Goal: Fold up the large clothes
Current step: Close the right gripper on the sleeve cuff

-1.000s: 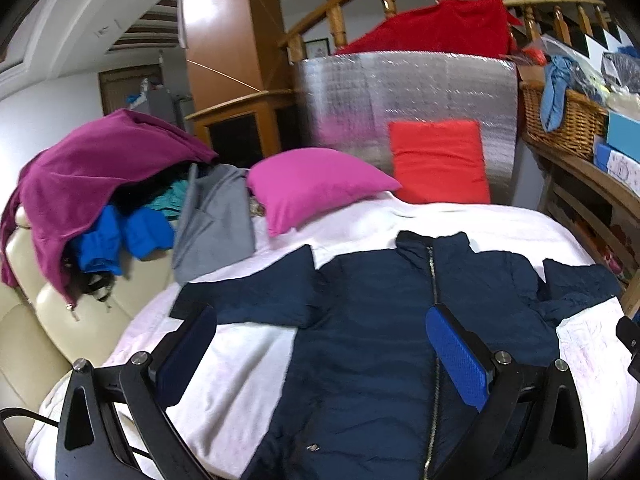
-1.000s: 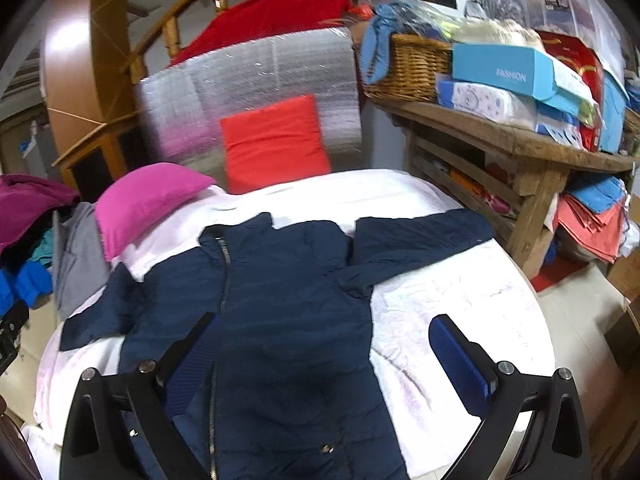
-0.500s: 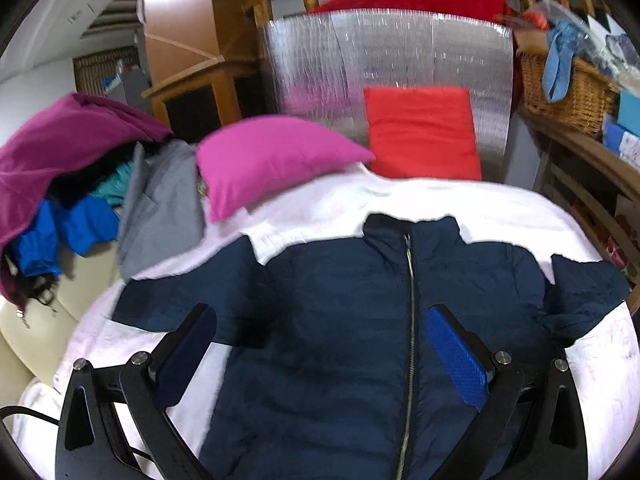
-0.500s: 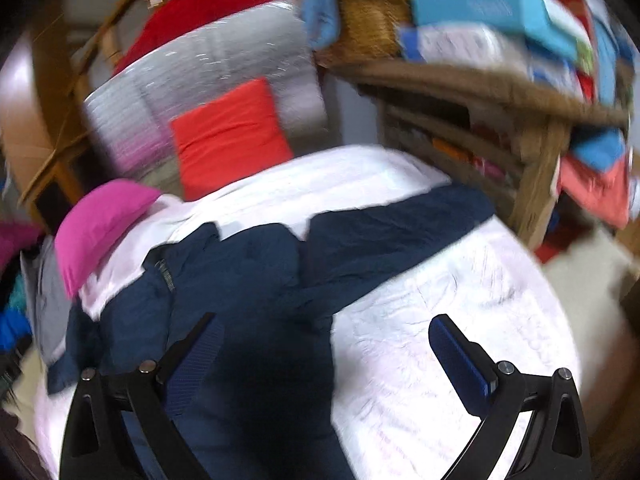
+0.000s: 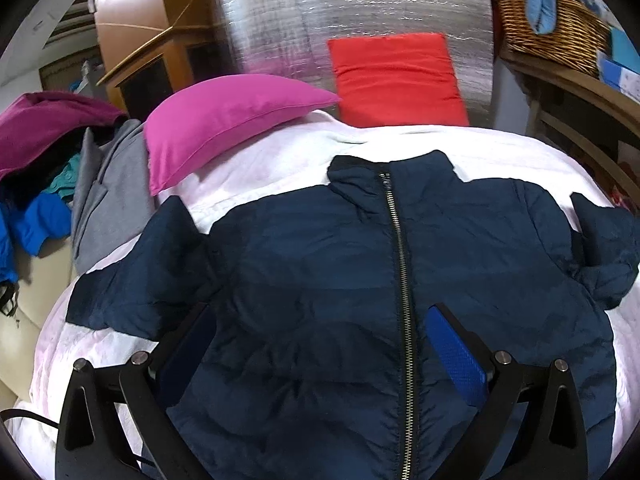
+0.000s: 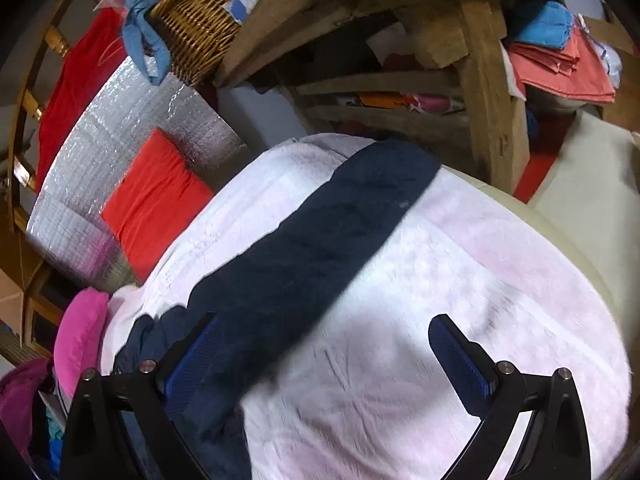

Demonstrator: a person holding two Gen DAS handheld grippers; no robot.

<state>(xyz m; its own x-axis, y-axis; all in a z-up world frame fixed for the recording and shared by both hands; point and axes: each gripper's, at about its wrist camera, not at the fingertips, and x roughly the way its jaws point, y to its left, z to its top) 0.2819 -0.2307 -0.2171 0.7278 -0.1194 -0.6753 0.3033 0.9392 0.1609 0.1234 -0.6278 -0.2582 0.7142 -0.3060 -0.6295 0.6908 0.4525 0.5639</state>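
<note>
A navy zip-up padded jacket (image 5: 320, 280) lies front up on a white blanket (image 5: 280, 160), collar toward the far side, both sleeves spread out. My left gripper (image 5: 320, 348) hovers open over the jacket's lower front, its fingers either side of the zipper area. In the right wrist view one jacket sleeve (image 6: 320, 240) stretches diagonally across the white blanket (image 6: 460, 280). My right gripper (image 6: 324, 356) is open above the sleeve's inner end, left finger over navy fabric, right finger over bare blanket. Neither holds anything.
A pink pillow (image 5: 232, 120) and a red cushion (image 5: 396, 76) sit at the far side against a silver foil panel (image 5: 352, 12). Heaped clothes (image 5: 52, 160) lie at left. A wicker basket (image 6: 192, 20) tops a wooden shelf (image 6: 492, 92) close to the bed's right edge.
The left gripper has moved forward and lower over the jacket's front. The right gripper has swung right and tilted toward the outstretched sleeve. Both stayed open.
</note>
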